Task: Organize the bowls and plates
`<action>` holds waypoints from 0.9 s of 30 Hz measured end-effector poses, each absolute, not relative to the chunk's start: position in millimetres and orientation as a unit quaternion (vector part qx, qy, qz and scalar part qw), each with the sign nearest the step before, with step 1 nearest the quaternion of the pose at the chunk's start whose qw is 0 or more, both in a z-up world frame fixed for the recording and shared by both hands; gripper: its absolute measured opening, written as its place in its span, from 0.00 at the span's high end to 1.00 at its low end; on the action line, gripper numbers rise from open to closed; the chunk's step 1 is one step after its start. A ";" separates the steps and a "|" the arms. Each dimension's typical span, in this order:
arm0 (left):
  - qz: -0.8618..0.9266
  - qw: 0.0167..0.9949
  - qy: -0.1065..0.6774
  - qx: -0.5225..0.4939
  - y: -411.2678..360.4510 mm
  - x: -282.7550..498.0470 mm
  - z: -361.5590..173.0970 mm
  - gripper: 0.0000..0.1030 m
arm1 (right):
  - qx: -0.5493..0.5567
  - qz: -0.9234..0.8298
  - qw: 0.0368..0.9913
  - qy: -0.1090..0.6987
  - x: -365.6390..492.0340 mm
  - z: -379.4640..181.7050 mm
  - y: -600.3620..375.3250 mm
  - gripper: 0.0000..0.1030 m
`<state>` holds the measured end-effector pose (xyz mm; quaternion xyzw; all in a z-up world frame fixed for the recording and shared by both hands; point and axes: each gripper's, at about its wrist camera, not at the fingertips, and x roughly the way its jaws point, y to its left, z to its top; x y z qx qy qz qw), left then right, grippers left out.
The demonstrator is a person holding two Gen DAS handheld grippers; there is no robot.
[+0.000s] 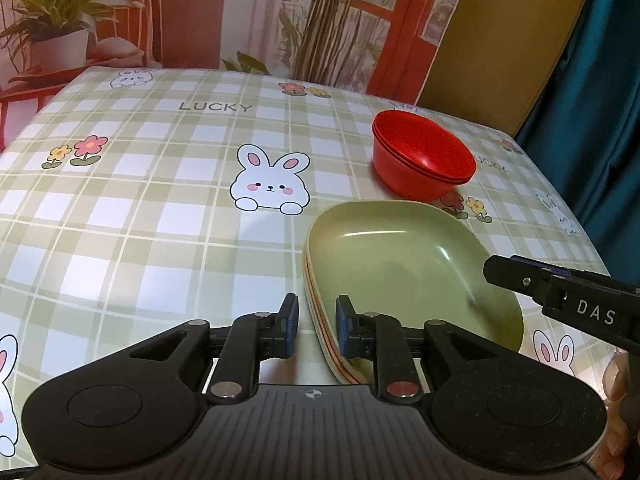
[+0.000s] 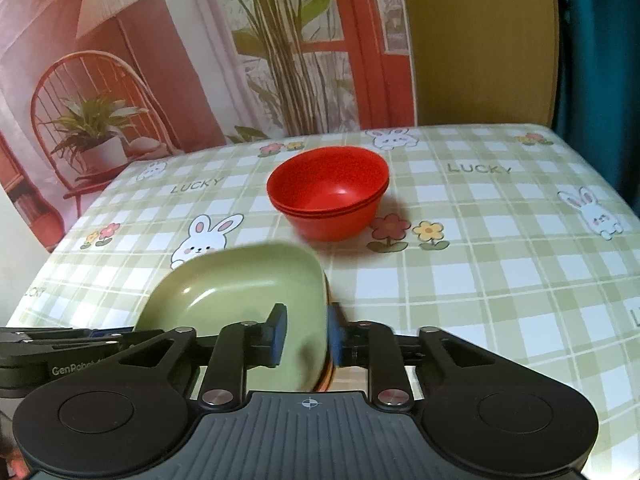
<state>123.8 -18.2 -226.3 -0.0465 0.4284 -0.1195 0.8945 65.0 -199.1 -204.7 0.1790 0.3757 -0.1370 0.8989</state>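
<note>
A stack of green square plates (image 1: 416, 276) with orange-edged ones beneath sits on the checked tablecloth; it also shows in the right wrist view (image 2: 240, 284). My left gripper (image 1: 317, 326) straddles the stack's near left rim, its jaws a little apart around the edge. My right gripper (image 2: 306, 338) straddles the stack's right rim the same way, and its finger shows in the left wrist view (image 1: 516, 276). A stack of red bowls (image 1: 422, 158) stands behind the plates, also in the right wrist view (image 2: 328, 196).
The table (image 1: 160, 216) has a bunny-and-flower cloth reading LUCKY. A printed backdrop with plants and a chair hangs behind it. A teal curtain (image 1: 600, 80) hangs at the far right, past the table's right edge.
</note>
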 end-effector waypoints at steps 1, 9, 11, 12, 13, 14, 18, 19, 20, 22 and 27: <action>-0.119 0.895 0.428 -0.047 -18.5 123.5 -226.2 0.79 | 0.179 -0.136 0.900 0.373 64.2 -204.2 -199.4 0.77; -0.115 0.900 0.417 -0.050 -17.9 120.0 -224.3 0.79 | 0.190 -0.136 0.891 0.390 63.6 -213.0 -201.4 0.77; -0.115 0.900 0.416 -0.050 -17.9 119.6 -224.5 0.78 | 0.194 -0.139 0.887 0.396 63.5 -216.9 -202.4 0.77; -0.115 0.901 0.416 -0.050 -18.1 118.6 -224.7 0.78 | 0.196 -0.140 0.886 0.397 63.4 -218.4 -202.6 0.77; -0.115 0.900 0.417 -0.049 -18.2 118.6 -224.9 0.78 | 0.198 -0.139 0.884 0.399 63.6 -220.0 -202.8 0.77; -0.115 0.900 0.417 -0.050 -18.2 118.4 -224.8 0.78 | 0.201 -0.139 0.883 0.401 63.6 -221.7 -203.1 0.77; -0.114 0.901 0.416 -0.050 -18.6 118.1 -225.0 0.78 | 0.206 -0.140 0.879 0.407 62.9 -226.6 -204.5 0.77; -0.114 0.901 0.416 -0.049 -18.4 118.1 -224.9 0.78 | 0.207 -0.140 0.878 0.409 62.7 -227.6 -204.8 0.78; -0.114 0.901 0.416 -0.049 -18.5 118.3 -225.2 0.78 | 0.208 -0.141 0.877 0.411 62.7 -228.8 -205.4 0.78; -0.114 0.901 0.416 -0.050 -18.5 118.1 -225.4 0.78 | 0.211 -0.142 0.874 0.414 62.4 -231.1 -206.4 0.78; -0.114 0.902 0.414 -0.050 -17.8 117.6 -226.2 0.78 | 0.217 -0.146 0.871 0.416 61.7 -232.9 -207.8 0.78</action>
